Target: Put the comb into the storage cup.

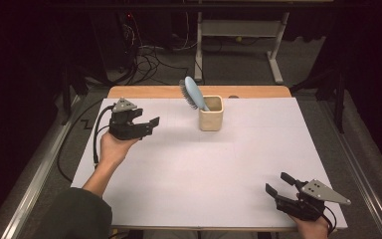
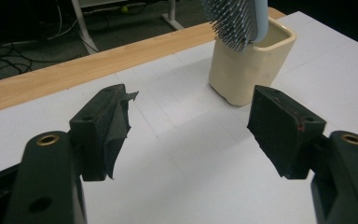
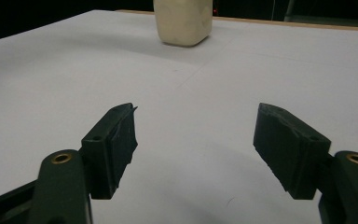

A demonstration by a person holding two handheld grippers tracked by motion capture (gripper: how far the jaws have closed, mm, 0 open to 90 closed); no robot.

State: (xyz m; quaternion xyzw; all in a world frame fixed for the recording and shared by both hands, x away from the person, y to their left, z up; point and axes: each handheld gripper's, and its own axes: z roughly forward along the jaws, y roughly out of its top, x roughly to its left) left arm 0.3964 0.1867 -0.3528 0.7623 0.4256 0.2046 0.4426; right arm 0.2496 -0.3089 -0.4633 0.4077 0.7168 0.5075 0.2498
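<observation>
white table (image 1: pixel 194 169) w/ wood strip at far edge, wide bare space mid. cream cup (image 1: pixel 211 113) near far edge, blue hairbrush (image 1: pixel 193 92) standing in it, leaning left. left gripper (image 1: pixel 146 124) jaws apart, holding nothing, left of cup. right gripper (image 1: pixel 278 183) jaws apart, nothing held, near front right corner.

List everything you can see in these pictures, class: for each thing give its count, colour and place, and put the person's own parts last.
hairbrush: one, light blue with grey bristles, standing handle-down in the cup, leaning left
cup: one, cream, on the far middle of the table
table: one, white top with a wooden far edge
cables: several, dark, on the floor beyond the table
desk frame: one, pale grey, on the floor behind
left tongs: one, black, open, empty, left of the cup
right tongs: one, black, open, empty, near right corner
left hand: one, holding the left tongs
</observation>
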